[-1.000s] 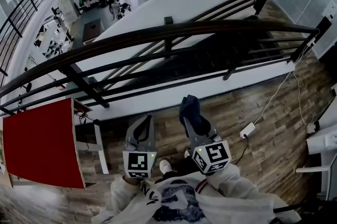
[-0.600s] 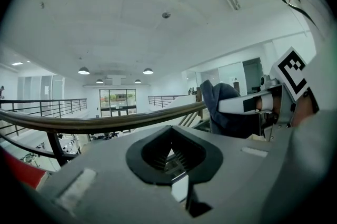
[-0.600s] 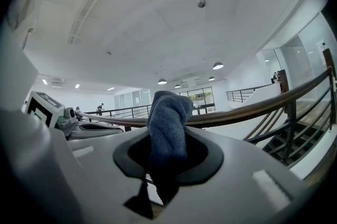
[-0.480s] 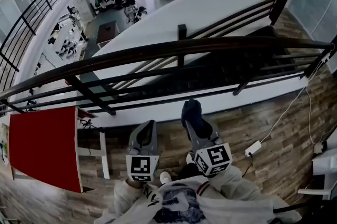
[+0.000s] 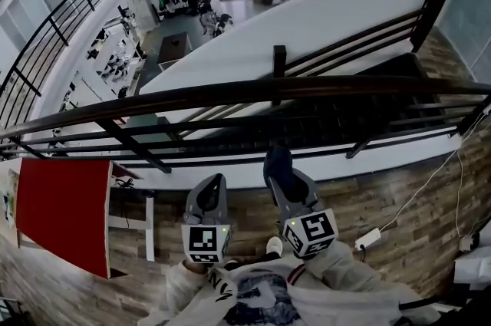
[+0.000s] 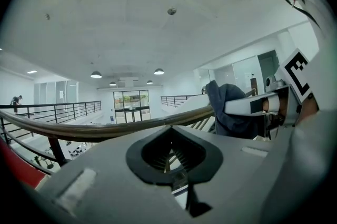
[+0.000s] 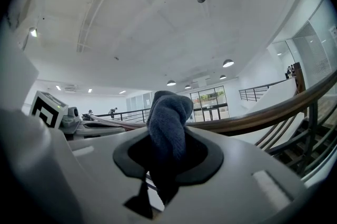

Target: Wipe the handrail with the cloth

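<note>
Right gripper (image 5: 281,179) with cloth (image 5: 276,159), handrail (image 5: 230,93) ahead

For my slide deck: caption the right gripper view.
Right gripper shut on a blue cloth, with the dark handrail curving across ahead.

Before the handrail (image 5: 230,92), left tool (image 5: 212,182) beside right tool (image 5: 282,172) holding the cloth (image 5: 275,157).
</note>
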`<state>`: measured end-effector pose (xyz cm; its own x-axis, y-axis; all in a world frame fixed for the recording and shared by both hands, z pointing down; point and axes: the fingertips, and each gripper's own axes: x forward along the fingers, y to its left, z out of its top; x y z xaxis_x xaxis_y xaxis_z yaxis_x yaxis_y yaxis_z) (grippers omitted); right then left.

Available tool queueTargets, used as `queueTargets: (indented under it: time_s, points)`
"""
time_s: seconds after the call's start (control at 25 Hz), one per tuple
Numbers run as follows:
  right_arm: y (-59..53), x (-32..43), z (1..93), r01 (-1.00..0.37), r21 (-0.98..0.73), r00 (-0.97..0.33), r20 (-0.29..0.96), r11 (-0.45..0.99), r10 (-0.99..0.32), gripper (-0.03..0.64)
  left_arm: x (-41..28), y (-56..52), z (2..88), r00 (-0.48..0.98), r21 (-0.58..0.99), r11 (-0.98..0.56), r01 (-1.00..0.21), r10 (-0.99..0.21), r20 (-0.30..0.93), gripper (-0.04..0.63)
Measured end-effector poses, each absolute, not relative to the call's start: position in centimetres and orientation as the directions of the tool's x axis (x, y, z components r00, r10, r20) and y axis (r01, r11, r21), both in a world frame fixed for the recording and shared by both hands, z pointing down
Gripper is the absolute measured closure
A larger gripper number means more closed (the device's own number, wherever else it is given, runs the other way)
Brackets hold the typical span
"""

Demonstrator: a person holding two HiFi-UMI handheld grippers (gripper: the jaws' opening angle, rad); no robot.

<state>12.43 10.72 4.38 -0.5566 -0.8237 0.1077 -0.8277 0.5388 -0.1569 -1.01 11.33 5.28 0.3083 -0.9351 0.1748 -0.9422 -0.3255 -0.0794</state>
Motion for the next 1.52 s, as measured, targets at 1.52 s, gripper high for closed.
queueTargets:
  time_s: [1.52]
  points:
    - [-0.7,-23.9,7.7,-0.723,-0.127,-0.691,0.149,0.679,-0.707,0.524,-34.3,0.6,9.5,0.151,-0.066,-0.169,-0.983,-0.964,0.219,0.594]
